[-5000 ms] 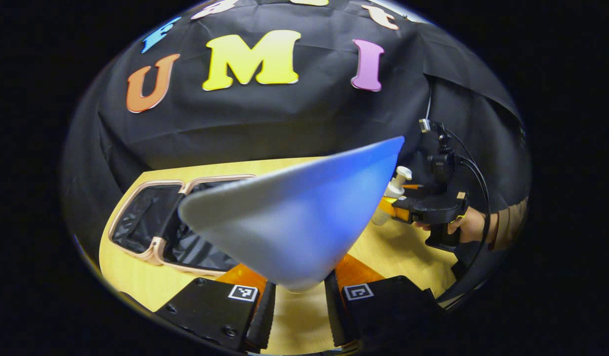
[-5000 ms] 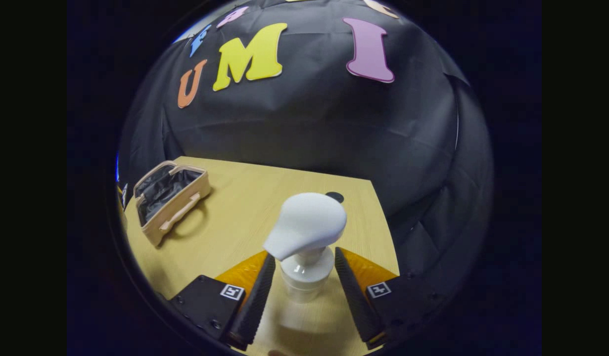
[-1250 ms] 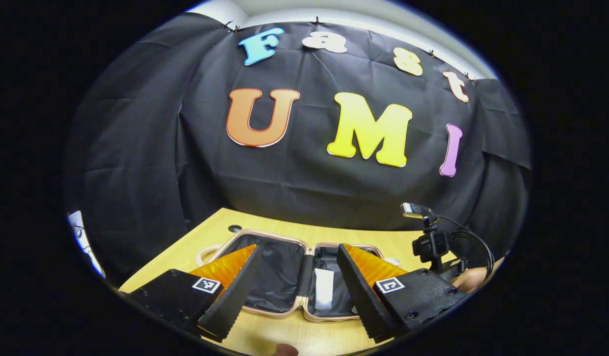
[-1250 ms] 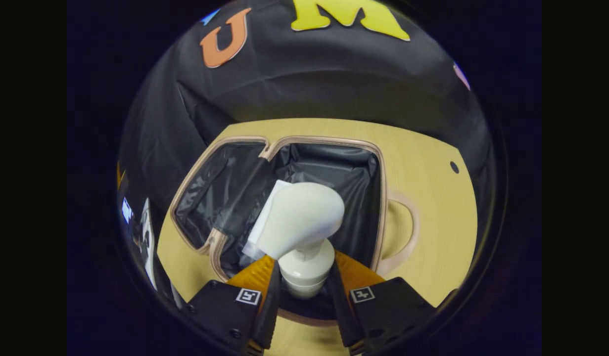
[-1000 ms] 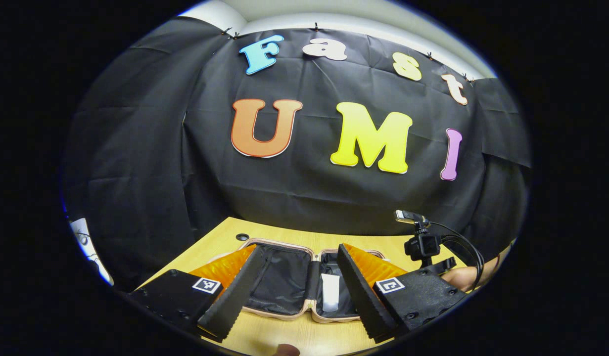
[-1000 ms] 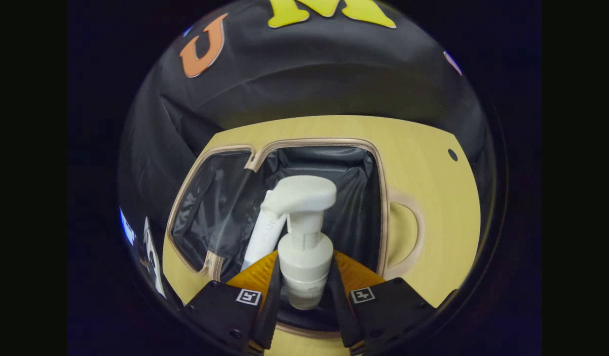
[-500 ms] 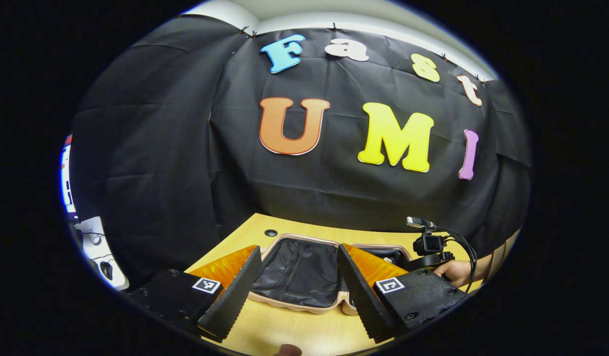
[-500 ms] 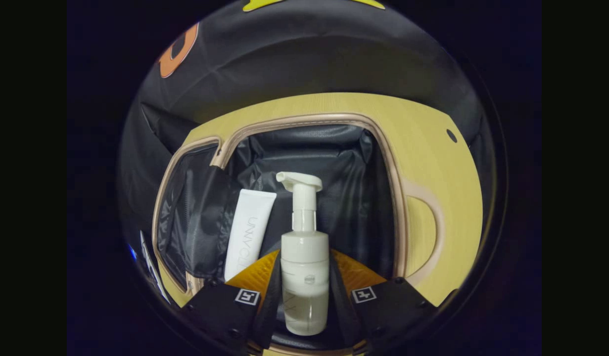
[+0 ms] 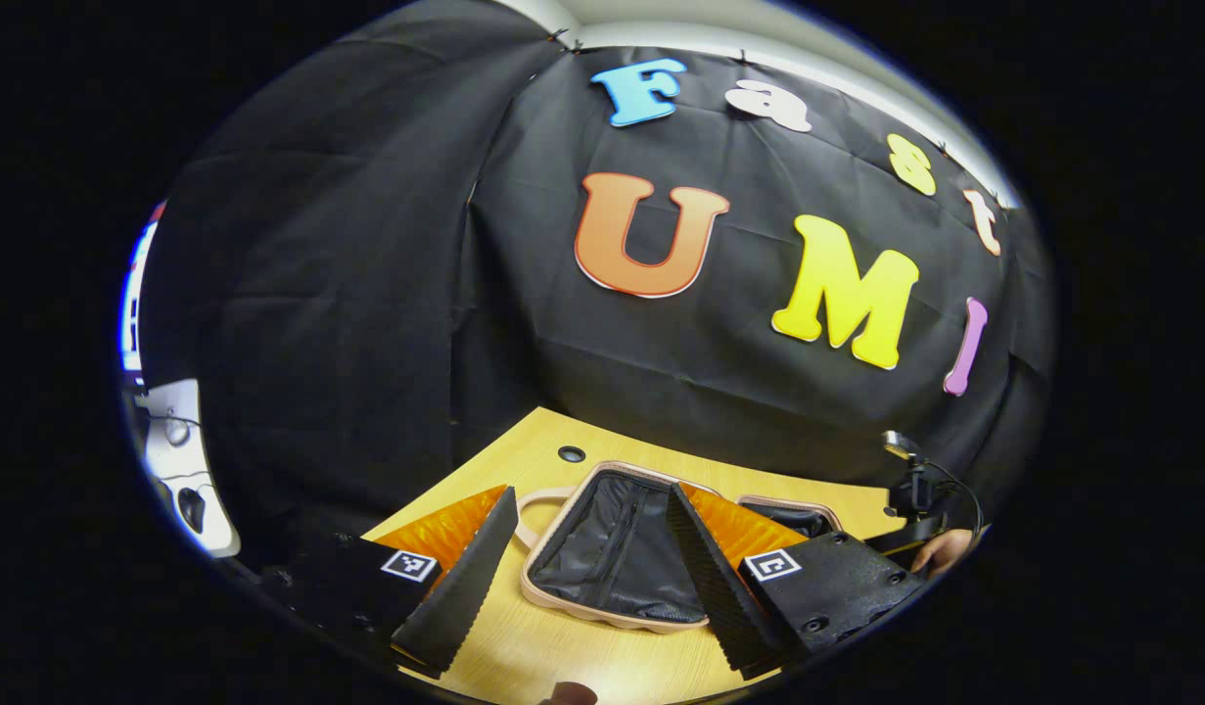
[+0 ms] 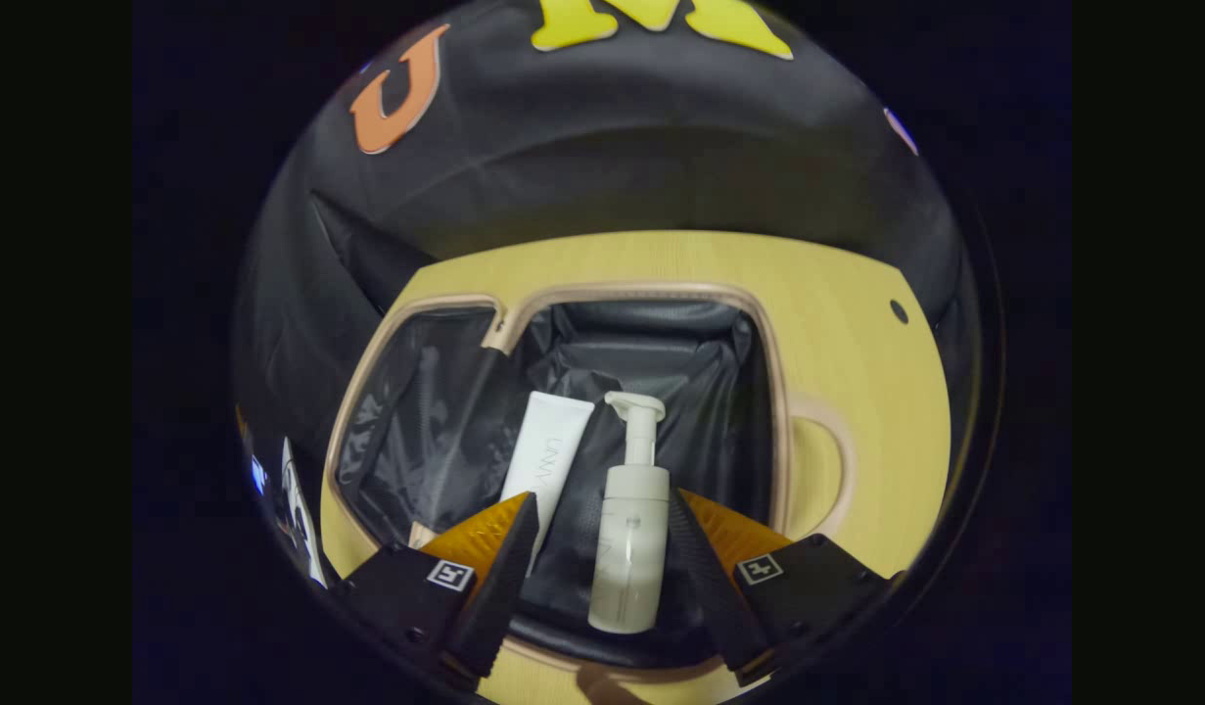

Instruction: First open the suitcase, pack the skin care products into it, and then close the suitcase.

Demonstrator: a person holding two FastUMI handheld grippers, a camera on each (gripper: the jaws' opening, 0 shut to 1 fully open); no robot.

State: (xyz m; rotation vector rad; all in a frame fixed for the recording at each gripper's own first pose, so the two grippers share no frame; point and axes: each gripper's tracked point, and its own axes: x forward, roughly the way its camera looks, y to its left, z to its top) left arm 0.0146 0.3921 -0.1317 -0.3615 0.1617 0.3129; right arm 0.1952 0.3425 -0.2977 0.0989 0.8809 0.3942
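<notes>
The pink-rimmed suitcase [image 10: 641, 291] lies open flat on the table, its black lining showing. In its right half a white tube [image 10: 548, 452] and a white pump bottle [image 10: 629, 534] lie side by side. My right gripper [image 10: 602, 573] hovers open over that half's near rim, the bottle's base between the fingers but untouched. In the left gripper view the suitcase [image 9: 617, 619] sits just ahead, and my left gripper [image 9: 590, 501] is open and holds nothing. A hand [image 9: 940, 551] holding the other tool shows at the far right.
The suitcase handle [image 10: 819, 470] sticks out to the right on the wooden table [image 10: 857, 392]. A cable hole [image 10: 899, 311] sits near the table's back corner. White equipment [image 9: 176, 460] stands beyond the table's left edge.
My right gripper lowered the pump bottle into the suitcase beside the tube, opened, let it go and drew back. The left gripper, open throughout, has swung left.
</notes>
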